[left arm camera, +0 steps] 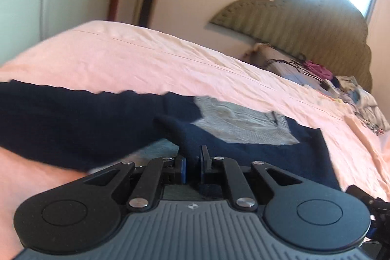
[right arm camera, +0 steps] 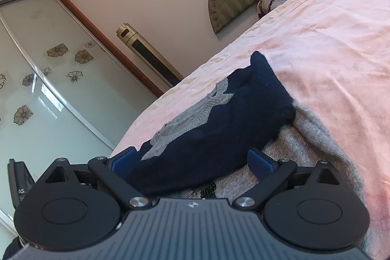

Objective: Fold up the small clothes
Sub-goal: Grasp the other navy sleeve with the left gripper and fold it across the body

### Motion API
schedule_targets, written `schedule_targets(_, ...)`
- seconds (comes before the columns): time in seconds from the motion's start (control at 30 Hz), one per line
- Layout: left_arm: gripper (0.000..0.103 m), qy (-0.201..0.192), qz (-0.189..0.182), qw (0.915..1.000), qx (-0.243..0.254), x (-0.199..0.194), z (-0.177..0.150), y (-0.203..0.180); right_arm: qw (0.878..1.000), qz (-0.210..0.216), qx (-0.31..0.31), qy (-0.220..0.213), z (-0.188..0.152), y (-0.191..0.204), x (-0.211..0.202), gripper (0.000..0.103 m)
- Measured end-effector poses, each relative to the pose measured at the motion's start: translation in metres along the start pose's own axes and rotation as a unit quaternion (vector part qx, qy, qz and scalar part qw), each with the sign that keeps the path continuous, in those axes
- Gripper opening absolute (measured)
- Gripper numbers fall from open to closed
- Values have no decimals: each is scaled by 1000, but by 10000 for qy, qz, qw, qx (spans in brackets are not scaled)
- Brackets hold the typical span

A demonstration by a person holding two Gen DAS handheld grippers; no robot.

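While the left wrist view looks across the pink bedsheet (left arm camera: 170, 65) toward the padded headboard (left arm camera: 304, 23) and a heap of mixed clothes (left arm camera: 341, 89) beside it, the right wrist view alone shows the wardrobe's frosted sliding door with flower prints (right arm camera: 48, 79), with the gold tower fan (right arm camera: 146, 55) in full beside it. Both views take in the navy and grey knitted sweater (left arm camera: 243, 123) spread on the sheet. The left gripper (left arm camera: 192, 162) has its blue-padded fingers drawn close together with a fold of the navy fabric pinched between them, the cloth rising from the pads into a dark sleeve stretched off to the left of the frame. The right gripper (right arm camera: 192, 162) stands with its jaws wide apart; a navy sleeve of the sweater lies between the two blue pads (right arm camera: 259, 161), touching neither that I can tell, with grey knit beneath the right-hand finger.
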State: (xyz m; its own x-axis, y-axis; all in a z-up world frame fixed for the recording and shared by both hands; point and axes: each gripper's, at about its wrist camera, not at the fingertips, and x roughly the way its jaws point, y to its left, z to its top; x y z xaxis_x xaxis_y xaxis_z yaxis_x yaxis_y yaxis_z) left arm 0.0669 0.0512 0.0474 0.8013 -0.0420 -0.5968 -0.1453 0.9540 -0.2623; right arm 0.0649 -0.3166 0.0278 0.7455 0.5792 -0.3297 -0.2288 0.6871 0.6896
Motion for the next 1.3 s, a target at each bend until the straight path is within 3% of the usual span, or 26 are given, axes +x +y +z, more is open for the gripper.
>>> schedule_targets(0.1,12,555,126,9982,187,18,-18,12,10000,-3,-81,46,0,3,2,99)
schedule_targets(0.17,14,241,1,9992,316,16,-34,18,9994,-38,-347,71,1,14,1,99)
schedule_targets(0.23,15,-34,-56,9994,345,10,-42,21,9964,198,-818,62,6,34,-1,99)
schedule_targets(0.37,17,-49,-183,9998,86,12,-38,27,9930,423,-1107,31,48,56,23,103)
schedule_targets(0.47,17,-53,-274,9996,-3,13,-38,30,9929,-314,-1055,460,77,39,75,103)
schedule_targets(0.57,17,-50,-325,9994,-87,14,-38,33,9823,-1200,-1142,870,83,12,118,101)
schedule_targets(0.63,17,-48,-318,9995,-71,15,-37,32,9773,-1270,-1549,697,74,0,120,102)
schedule_targets(0.73,21,-39,-332,9993,-165,7,-35,36,9810,-1181,-1419,598,72,-6,115,102)
schedule_targets(0.83,44,-692,-128,9957,-606,-29,-34,63,9801,-1206,-1468,574,72,-4,113,102)
schedule_targets(0.87,75,-985,-30,9914,-862,-43,-34,79,9793,-1228,-1506,574,71,-2,112,102)
schedule_targets(0.9,99,-1264,185,9847,-1181,-55,-34,97,9784,-1248,-1546,579,71,-1,112,102)
schedule_targets(0.97,103,-1765,699,9622,-1954,-76,-33,144,9785,-1238,-1547,582,72,0,112,103)
schedule_targets(1.1,102,-1585,946,9170,-3537,-82,-21,253,9794,-1211,-1512,574,73,0,113,103)
schedule_targets(1.17,101,-1567,866,8981,-4016,-79,-14,296,9795,-1210,-1508,571,72,-1,113,103)
schedule_targets(1.2,101,-1662,737,8913,-4154,-78,-11,311,9795,-1212,-1505,567,72,-1,113,103)
schedule_targets(1.23,101,-1661,670,8897,-4199,-75,-5,321,9796,-1211,-1501,559,72,-1,113,103)
schedule_targets(1.3,95,-1671,740,8951,-4066,-68,8,331,9803,-1199,-1472,544,72,-1,112,103)
